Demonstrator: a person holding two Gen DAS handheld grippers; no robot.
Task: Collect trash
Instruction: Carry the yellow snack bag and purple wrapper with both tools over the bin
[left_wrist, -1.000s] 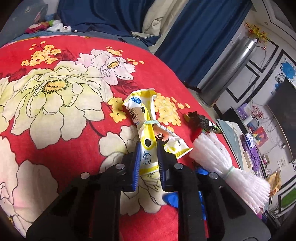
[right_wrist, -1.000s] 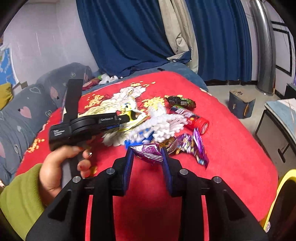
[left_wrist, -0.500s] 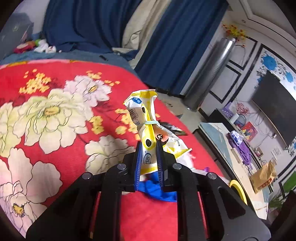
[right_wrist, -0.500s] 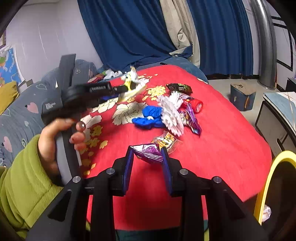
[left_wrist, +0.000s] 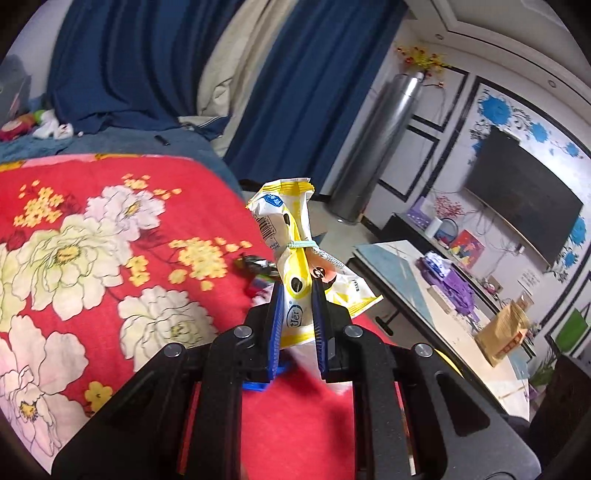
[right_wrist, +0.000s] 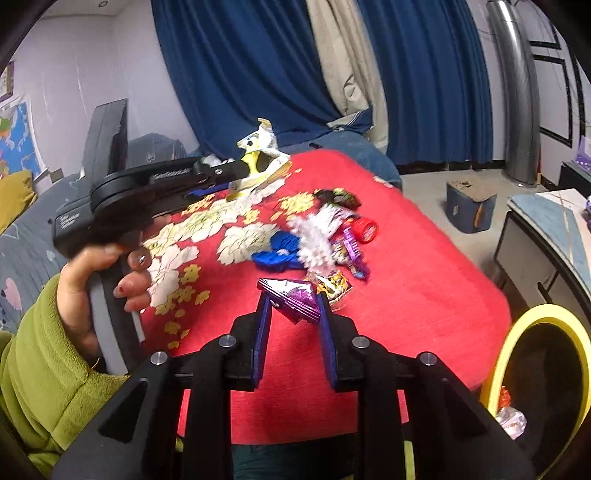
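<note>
Trash bin (right_wrist: 506, 354) shows only beside right tongs (right_wrist: 291, 299).

Ahead of the right claw (right_wrist: 293, 308) a heap of crumpled wrappers and white fringe (right_wrist: 321, 243) litters the red flowered blanket (right_wrist: 424, 288). To its right, red cloth lies bare up to the yellow-rimmed bin (right_wrist: 506, 354). Left, the black handheld gripper (right_wrist: 255, 168) crosses above.
</note>
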